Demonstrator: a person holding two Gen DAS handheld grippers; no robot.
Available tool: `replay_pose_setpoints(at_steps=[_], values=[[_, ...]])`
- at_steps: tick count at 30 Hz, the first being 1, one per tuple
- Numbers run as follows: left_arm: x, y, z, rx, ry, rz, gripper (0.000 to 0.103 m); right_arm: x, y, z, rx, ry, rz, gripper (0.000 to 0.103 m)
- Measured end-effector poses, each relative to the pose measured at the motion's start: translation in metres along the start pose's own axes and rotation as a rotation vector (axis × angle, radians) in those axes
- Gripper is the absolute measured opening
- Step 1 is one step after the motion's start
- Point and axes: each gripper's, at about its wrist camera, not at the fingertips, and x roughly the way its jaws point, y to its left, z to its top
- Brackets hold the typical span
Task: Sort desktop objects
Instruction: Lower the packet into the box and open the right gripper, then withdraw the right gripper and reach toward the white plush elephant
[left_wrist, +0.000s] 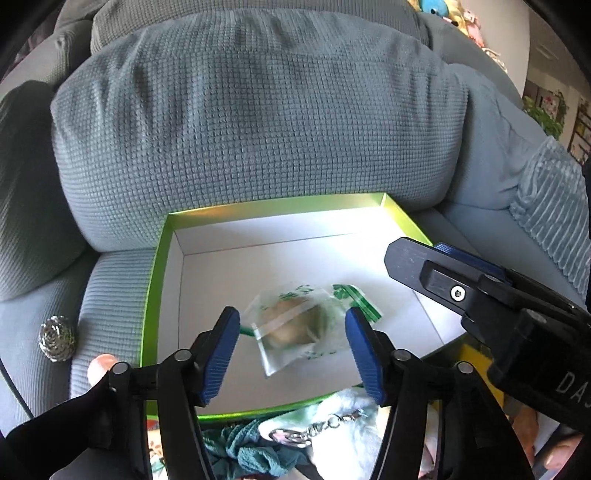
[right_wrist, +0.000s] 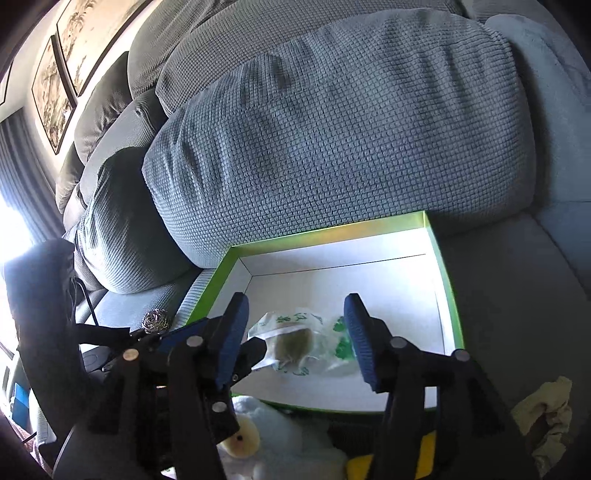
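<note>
A white box with a bright green rim (left_wrist: 153, 295) (right_wrist: 448, 295) sits on the sofa seat. On its floor lies a clear plastic bag with green print (left_wrist: 295, 325) (right_wrist: 291, 347), a brownish lump inside it. My left gripper (left_wrist: 291, 314) hovers open over the near part of the box, and the bag shows between its blue pads without touching them. My right gripper (right_wrist: 295, 301) is open too, with the bag below and beyond its tips. It reaches in from the right (left_wrist: 436, 258) in the left wrist view. One finger (right_wrist: 255, 352) of the left gripper pokes in from the left.
A large grey-blue cushion (left_wrist: 258, 129) (right_wrist: 332, 129) presses against the box's far side. A steel scourer (left_wrist: 57, 338) (right_wrist: 157, 320) lies left of the box. In front lie a white plush with a metal clasp (left_wrist: 314, 432), a teal cloth (left_wrist: 255, 450) and a beige cloth (right_wrist: 546, 413).
</note>
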Motion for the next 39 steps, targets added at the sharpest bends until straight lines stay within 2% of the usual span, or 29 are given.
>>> replay_pose_setpoints(at_steps=[4, 11, 14, 16, 18, 22, 27, 31, 35, 39], values=[[-0.007, -0.001, -0.001, -0.002, -0.011, 0.008, 0.062, -0.01, 0.005, -0.002, -0.017, -0.009, -0.005, 0.062], [-0.021, -0.002, -0.007, -0.008, -0.026, 0.013, 0.062, -0.028, 0.009, -0.006, 0.0, -0.021, 0.002, 0.077], [-0.029, -0.003, -0.011, -0.008, -0.035, 0.016, 0.063, -0.035, 0.011, -0.007, 0.004, -0.02, 0.001, 0.079], [-0.034, -0.004, -0.014, -0.009, -0.045, 0.028, 0.066, -0.039, 0.013, -0.009, 0.011, -0.014, 0.0, 0.086], [-0.041, -0.007, -0.018, -0.007, -0.068, 0.049, 0.072, -0.044, 0.014, -0.012, 0.022, -0.018, 0.009, 0.088], [-0.052, -0.012, -0.023, 0.003, -0.09, 0.064, 0.072, -0.053, 0.019, -0.016, 0.023, -0.018, 0.006, 0.089], [-0.065, -0.016, -0.03, -0.006, -0.109, 0.099, 0.072, -0.063, 0.025, -0.025, 0.03, -0.007, -0.017, 0.099], [-0.076, -0.019, -0.035, -0.01, -0.123, 0.128, 0.073, -0.074, 0.028, -0.032, 0.03, -0.007, -0.05, 0.1], [-0.086, -0.025, -0.041, 0.0, -0.142, 0.147, 0.087, -0.084, 0.032, -0.037, 0.009, -0.02, -0.087, 0.103], [-0.091, -0.029, -0.043, 0.003, -0.135, 0.149, 0.088, -0.092, 0.036, -0.04, -0.012, -0.031, -0.125, 0.103]])
